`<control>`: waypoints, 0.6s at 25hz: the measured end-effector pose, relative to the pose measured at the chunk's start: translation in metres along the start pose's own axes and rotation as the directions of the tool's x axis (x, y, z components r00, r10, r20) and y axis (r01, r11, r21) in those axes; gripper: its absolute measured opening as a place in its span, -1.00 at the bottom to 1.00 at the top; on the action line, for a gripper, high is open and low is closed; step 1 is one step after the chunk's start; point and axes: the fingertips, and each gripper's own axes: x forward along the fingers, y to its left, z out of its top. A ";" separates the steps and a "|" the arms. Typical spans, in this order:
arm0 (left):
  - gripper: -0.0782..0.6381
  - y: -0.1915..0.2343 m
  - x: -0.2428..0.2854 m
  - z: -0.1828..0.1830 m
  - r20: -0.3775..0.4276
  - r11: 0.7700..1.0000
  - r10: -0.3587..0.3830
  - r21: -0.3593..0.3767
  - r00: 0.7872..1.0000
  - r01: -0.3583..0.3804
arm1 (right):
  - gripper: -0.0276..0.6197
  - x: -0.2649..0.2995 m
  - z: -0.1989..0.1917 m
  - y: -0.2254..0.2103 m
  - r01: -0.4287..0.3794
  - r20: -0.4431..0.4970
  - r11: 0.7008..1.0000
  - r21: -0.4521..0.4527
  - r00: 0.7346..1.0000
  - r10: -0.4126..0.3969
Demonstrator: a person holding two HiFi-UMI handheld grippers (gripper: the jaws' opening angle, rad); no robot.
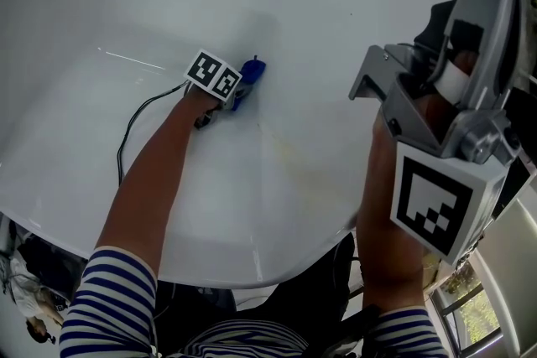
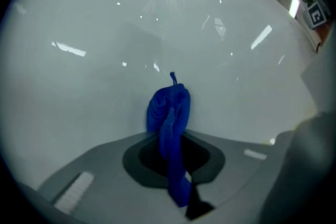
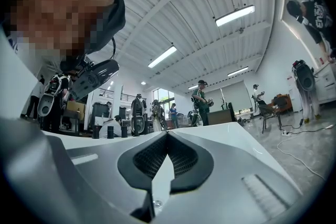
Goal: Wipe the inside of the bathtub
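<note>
Blue cloth [image 1: 249, 80], bunched, upper centre-left in head view, front end pressed to white inner wall of bathtub [image 1: 336, 29]. Long axis runs straight out along the jaws, wad poking fwd past the tips. Clamped tight in left gripper [image 1: 241, 92], so wiping contact lies directly ahead of that hand; prob. next stroke needs only a sweep across the wall. Right gripper [image 1: 457, 138] at right edge, well apart from cloth, jaws closed on nothing, aimed up at ceiling [image 3: 173, 2].
</note>
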 end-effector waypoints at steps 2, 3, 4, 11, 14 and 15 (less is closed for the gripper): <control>-0.67 -0.004 0.002 -0.005 -0.013 1.000 -0.019 -0.010 1.000 0.019 | -0.91 0.000 -0.003 0.000 0.001 -0.006 1.000 0.002 1.000 -0.001; -0.67 -0.006 0.003 -0.007 -0.017 1.000 -0.028 -0.013 0.999 0.027 | -0.91 0.000 -0.004 0.000 0.000 -0.008 1.000 0.003 1.000 0.000; -0.67 -0.007 0.003 -0.009 -0.019 0.999 -0.035 -0.018 0.999 0.035 | -0.91 0.000 -0.005 0.000 -0.002 -0.009 1.000 0.003 1.000 0.002; -0.67 -0.023 0.005 -0.022 -0.043 0.997 -0.073 -0.037 0.996 0.071 | -0.91 -0.002 -0.016 0.000 0.002 -0.015 1.000 0.002 1.000 -0.002; -0.67 -0.032 0.006 -0.028 -0.050 0.994 -0.100 -0.050 0.994 0.097 | -0.91 -0.003 -0.020 0.003 -0.005 -0.018 1.000 -0.015 1.000 0.005; -0.67 -0.037 0.005 -0.030 -0.048 0.992 -0.116 -0.056 0.992 0.113 | -0.91 -0.003 -0.021 0.005 -0.006 -0.022 1.000 -0.013 1.000 0.006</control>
